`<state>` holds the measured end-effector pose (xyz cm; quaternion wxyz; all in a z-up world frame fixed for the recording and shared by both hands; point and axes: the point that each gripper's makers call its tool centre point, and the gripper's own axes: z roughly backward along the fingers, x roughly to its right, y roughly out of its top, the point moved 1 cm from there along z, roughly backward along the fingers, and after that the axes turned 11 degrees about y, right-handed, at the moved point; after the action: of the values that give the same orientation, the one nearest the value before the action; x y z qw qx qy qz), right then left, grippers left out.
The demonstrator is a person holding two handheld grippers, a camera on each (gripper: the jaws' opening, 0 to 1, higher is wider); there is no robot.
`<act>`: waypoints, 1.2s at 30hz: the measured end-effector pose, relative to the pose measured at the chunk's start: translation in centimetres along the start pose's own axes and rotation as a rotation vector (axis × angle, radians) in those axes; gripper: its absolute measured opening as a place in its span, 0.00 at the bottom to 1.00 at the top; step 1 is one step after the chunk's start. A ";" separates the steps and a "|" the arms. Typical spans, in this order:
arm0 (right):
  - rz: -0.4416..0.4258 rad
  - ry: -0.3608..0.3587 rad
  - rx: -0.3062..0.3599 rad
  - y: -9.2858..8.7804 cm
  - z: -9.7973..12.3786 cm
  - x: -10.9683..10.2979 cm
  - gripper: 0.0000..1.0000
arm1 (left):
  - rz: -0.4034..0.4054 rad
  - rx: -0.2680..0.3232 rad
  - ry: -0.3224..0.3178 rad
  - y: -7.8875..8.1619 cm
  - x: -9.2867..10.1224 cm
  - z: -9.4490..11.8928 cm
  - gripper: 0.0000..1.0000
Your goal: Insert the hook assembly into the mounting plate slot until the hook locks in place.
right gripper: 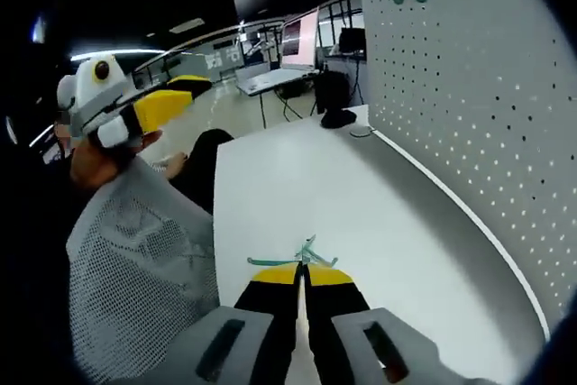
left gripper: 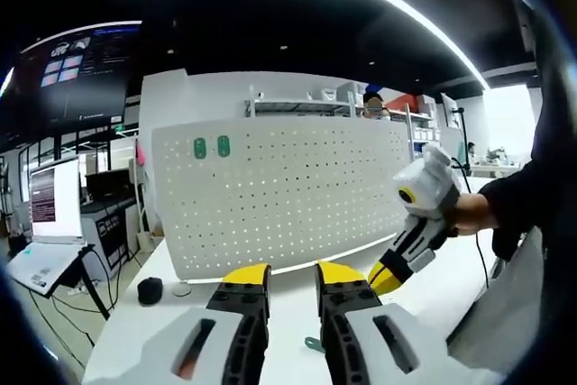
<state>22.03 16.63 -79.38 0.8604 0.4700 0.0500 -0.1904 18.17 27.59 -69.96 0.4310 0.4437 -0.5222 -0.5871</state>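
A white pegboard mounting plate (left gripper: 279, 200) stands upright at the back of the white table (left gripper: 288, 281), with two green hooks (left gripper: 211, 146) set in its top left corner. In the left gripper view my left gripper (left gripper: 293, 274) is open, with nothing between its yellow-tipped jaws. A small teal hook (left gripper: 313, 344) shows low between them on the table. The right gripper (left gripper: 407, 245) reaches in from the right in a hand. In the right gripper view my right gripper (right gripper: 304, 273) is shut, and the teal hook (right gripper: 309, 251) sticks out at its tips, low over the table (right gripper: 297, 187). The pegboard (right gripper: 478, 105) rises on the right, and the left gripper (right gripper: 135, 110) hangs at upper left.
A laptop on a stand (left gripper: 54, 214) sits left of the table. A black round object (left gripper: 149, 290) and a cable lie near the pegboard's left foot. White mesh fabric (right gripper: 135, 268) covers the table's near side beside the person's dark sleeve (left gripper: 523, 196). Shelves stand behind the board.
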 end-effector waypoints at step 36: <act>-0.268 0.093 0.164 5.0 3.0 -3.6 0.00 | -0.376 -0.037 -0.282 -1.6 7.4 -2.1 0.17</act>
<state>20.33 17.62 -72.80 0.7828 0.5361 0.1366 -0.2850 18.35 20.04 -72.23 0.2448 0.4389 -0.4746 -0.7226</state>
